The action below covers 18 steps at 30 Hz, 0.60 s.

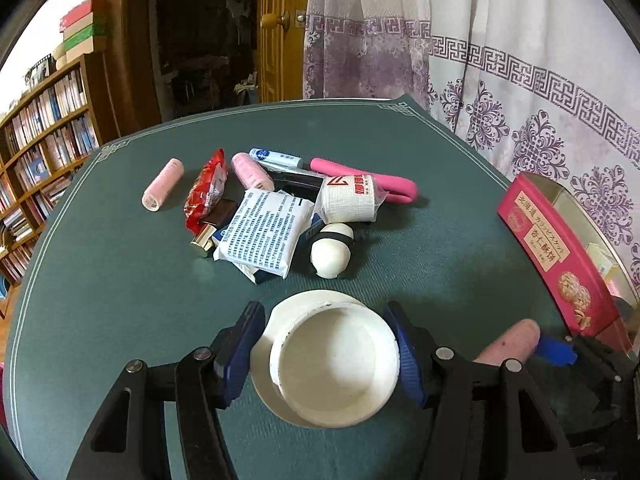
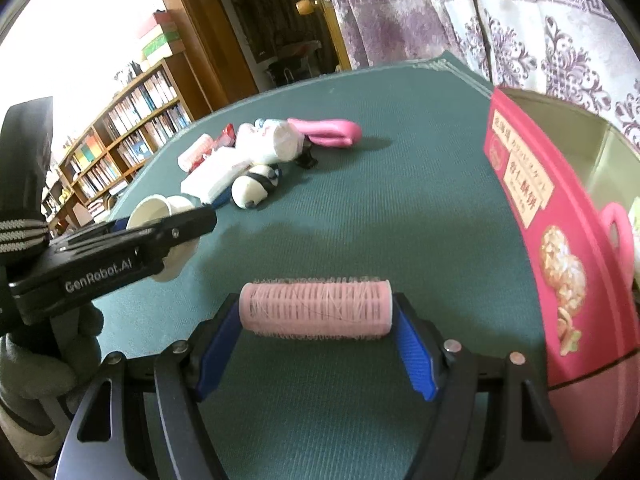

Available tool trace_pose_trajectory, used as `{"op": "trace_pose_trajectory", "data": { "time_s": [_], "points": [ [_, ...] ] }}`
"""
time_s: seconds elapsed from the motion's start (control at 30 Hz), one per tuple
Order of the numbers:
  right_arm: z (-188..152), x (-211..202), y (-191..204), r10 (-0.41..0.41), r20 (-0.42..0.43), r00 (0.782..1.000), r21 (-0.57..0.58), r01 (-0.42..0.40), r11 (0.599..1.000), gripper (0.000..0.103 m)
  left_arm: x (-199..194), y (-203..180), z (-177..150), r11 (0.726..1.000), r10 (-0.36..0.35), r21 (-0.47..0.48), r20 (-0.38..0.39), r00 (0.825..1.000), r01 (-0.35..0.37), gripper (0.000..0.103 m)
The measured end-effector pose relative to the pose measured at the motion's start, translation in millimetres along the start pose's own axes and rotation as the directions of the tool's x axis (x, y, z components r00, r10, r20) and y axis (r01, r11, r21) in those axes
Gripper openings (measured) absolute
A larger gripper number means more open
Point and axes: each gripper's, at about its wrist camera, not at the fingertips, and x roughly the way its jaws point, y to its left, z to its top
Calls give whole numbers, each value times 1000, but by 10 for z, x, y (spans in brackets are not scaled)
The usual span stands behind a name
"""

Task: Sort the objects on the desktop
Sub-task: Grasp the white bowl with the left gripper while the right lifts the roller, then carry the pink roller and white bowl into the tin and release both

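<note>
My left gripper (image 1: 325, 354) is shut on a white plastic cup (image 1: 334, 360), its open mouth facing the camera, held just above the green table mat (image 1: 120, 280). My right gripper (image 2: 318, 330) is shut on a pink hair roller (image 2: 316, 308), held crosswise by its ends above the mat; it also shows in the left wrist view (image 1: 508, 344). The left gripper and cup (image 2: 154, 210) show at the left of the right wrist view. A pile lies mid-table: pink hair rollers (image 1: 163, 185), a red snack packet (image 1: 206, 192), a white tissue pack (image 1: 266, 232), a bandage roll (image 1: 350, 199), a panda toy (image 1: 332, 250).
An open red biscuit box (image 2: 532, 216) stands at the right table edge, close to my right gripper; it also shows in the left wrist view (image 1: 560, 256). A pink curved object (image 1: 360, 178) and a blue-white tube (image 1: 276, 157) lie behind the pile. Curtain right, bookshelf left.
</note>
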Motion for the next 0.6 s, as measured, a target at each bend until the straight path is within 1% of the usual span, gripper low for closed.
{"op": "trace_pose_trajectory", "data": {
  "time_s": [0.17,0.27,0.33,0.47,0.6],
  "points": [
    [28,-179,45,18,41,999,0,-18,1000,76,-72,-23,-23,1000,-2,-4,11,1000,2,63],
    [52,-347,28,11,75,997,8,-12,1000,77,-119,-67,-21,1000,-11,2,19,1000,11,63],
    [82,-510,-8,1,113,994,18,-3,1000,77,-128,-110,-14,1000,-18,9,22,1000,18,63],
    [156,-890,-177,-55,209,976,50,45,998,77,-162,-223,5,999,-37,30,25,999,36,63],
    [161,-1237,-467,-162,266,950,110,137,984,77,-207,-352,34,997,-55,54,36,998,53,63]
  ]
}}
